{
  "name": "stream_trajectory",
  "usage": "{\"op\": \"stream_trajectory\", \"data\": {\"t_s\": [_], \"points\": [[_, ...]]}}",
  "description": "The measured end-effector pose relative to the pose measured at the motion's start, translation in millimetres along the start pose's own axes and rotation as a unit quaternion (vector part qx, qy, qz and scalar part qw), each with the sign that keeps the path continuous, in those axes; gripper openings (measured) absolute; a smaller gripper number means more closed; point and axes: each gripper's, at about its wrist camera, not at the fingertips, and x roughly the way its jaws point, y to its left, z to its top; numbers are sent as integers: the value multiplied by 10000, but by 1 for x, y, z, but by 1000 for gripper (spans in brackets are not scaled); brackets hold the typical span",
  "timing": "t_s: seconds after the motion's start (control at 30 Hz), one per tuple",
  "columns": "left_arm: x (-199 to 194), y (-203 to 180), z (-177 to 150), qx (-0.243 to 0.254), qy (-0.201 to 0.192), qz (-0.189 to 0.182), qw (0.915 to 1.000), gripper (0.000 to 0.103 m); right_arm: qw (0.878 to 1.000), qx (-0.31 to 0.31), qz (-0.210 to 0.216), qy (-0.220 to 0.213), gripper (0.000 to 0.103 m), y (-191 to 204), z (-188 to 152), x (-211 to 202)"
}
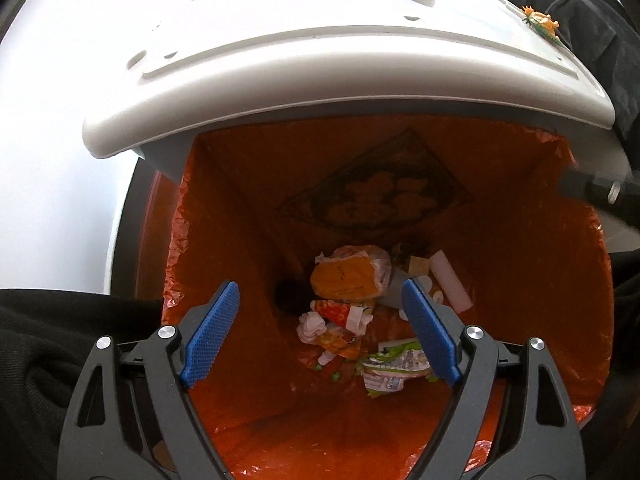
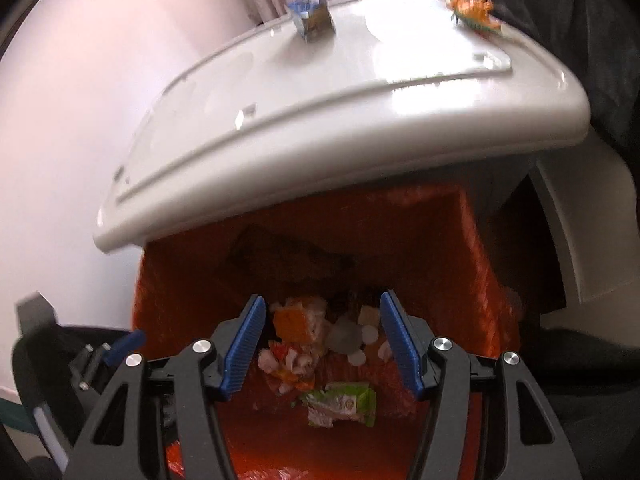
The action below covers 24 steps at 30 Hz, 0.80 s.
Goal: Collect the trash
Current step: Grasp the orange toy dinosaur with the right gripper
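Low in both frames, the left hand-held gripper (image 1: pixel 320 312) and right hand-held gripper (image 2: pixel 322 326) hang spread and empty above the orange-lined bin (image 1: pixel 540 280), likely to let wrappers fall onto the crumpled trash (image 1: pixel 348 300) lying at its bottom.

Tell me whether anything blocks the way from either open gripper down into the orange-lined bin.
Nothing visible does. The left gripper and right gripper point into the orange-lined bin, jaws empty; the white lid is raised behind the opening, not over it.
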Motion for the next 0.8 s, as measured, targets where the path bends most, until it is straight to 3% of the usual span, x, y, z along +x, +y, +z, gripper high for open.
{"op": "stream_trajectory", "data": {"t_s": [0.1, 0.23, 0.33, 0.47, 0.6, 0.8], "points": [[-1, 2, 2, -42, -22, -64, 10000, 81, 9995, 53, 38, -306, 60, -3, 29, -16], [-5, 0, 3, -7, -152, -137, 9998, 81, 9976, 195, -144, -653, 63, -26, 95, -38], [-9, -5, 5, 85, -344, -153, 9993, 81, 9934, 146, -637, -942, 70, -49, 151, -46], [-15, -11, 11, 203, -539, -181, 9982, 81, 9861, 184, -1297, -1020, 70, -92, 212, -28], [-15, -18, 15, 358, -660, -190, 9970, 81, 9817, 168, -1676, -884, 70, -120, 243, 9], [-16, -27, 21, 578, -765, -258, 9951, 81, 9727, -233, -2130, -890, 70, -119, 264, 51]]}}
